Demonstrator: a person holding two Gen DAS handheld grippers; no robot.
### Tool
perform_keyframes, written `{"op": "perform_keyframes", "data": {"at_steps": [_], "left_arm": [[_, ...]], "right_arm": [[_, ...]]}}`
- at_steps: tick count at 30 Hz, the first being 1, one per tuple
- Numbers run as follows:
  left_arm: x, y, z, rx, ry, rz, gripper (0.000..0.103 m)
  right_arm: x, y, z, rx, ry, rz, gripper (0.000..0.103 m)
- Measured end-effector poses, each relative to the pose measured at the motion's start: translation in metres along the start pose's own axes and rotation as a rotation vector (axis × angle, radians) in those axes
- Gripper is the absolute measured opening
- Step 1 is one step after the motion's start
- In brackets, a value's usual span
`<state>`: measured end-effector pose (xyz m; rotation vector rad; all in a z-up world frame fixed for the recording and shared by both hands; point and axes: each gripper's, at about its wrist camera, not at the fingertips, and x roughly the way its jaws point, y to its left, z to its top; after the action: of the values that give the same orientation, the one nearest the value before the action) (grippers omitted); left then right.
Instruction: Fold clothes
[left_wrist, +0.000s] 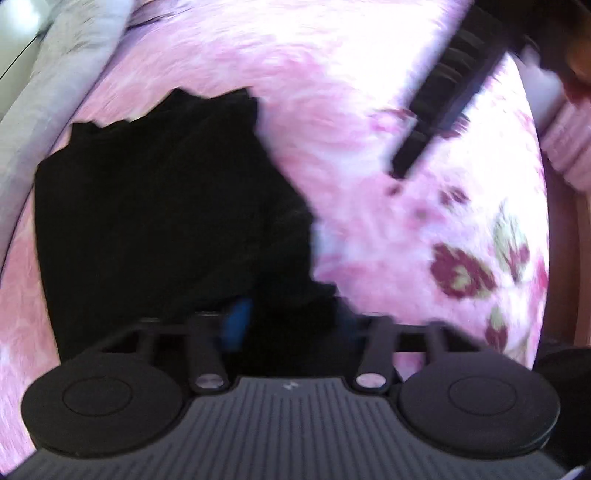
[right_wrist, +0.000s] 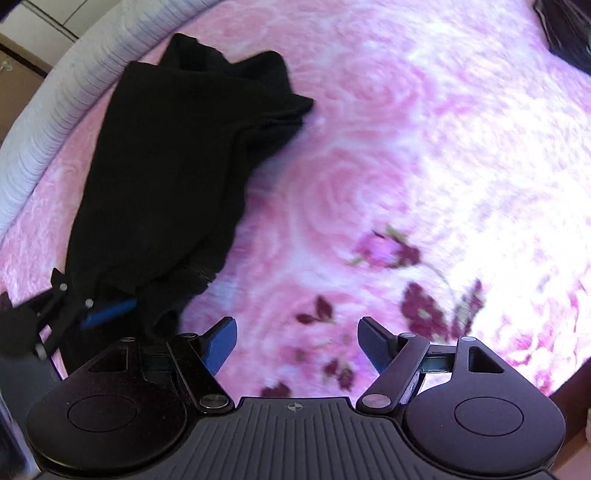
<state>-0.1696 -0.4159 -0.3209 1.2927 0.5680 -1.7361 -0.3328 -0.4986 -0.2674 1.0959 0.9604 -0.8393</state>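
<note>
A pink fleece blanket with a raised rose pattern and dark red flower prints covers almost the whole surface in both views. Along its far left side runs a pale grey ribbed edge of bedding.

On the left part of the blanket lies a black knitted garment, bunched into several layers, with 1 corner pointing to the right. In the left wrist view the same garment fills the middle and comes right down to the camera's own gripper (the picture is blurred there).

The left gripper is seen from the right wrist camera at the near end of the black garment. Its blue finger pad touches the cloth, and the fabric seems to hang around it. In its own view only 1 blue pad shows, half covered by black cloth, so I cannot tell if the fingers are together or clamped on the cloth.

The right gripper is over the bare blanket, just beside the garment, with its 2 fingers clearly apart and nothing between them. In the left wrist view it shows as a dark ribbed bar above the blanket.
</note>
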Motion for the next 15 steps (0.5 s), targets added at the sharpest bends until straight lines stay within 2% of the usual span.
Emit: {"op": "perform_keyframes", "data": {"at_steps": [5, 8, 12, 15], "left_arm": [[-0.091, 0.102, -0.021, -0.351, -0.141, -0.030, 0.004], [-0.140, 0.179, -0.050, -0.546, -0.203, 0.030, 0.004], [-0.188, 0.295, -0.113, -0.757, -0.219, 0.262, 0.004], [-0.207, 0.365, -0.170, -0.903, -0.166, 0.421, 0.003]], "right_arm": [[0.001, 0.003, 0.002, -0.016, 0.007, 0.043, 0.076], [0.017, 0.018, 0.005, -0.029, 0.004, 0.087, 0.076], [0.036, 0.044, 0.009, -0.048, 0.002, 0.148, 0.076], [0.045, 0.065, 0.010, -0.081, 0.004, 0.173, 0.076]]}}
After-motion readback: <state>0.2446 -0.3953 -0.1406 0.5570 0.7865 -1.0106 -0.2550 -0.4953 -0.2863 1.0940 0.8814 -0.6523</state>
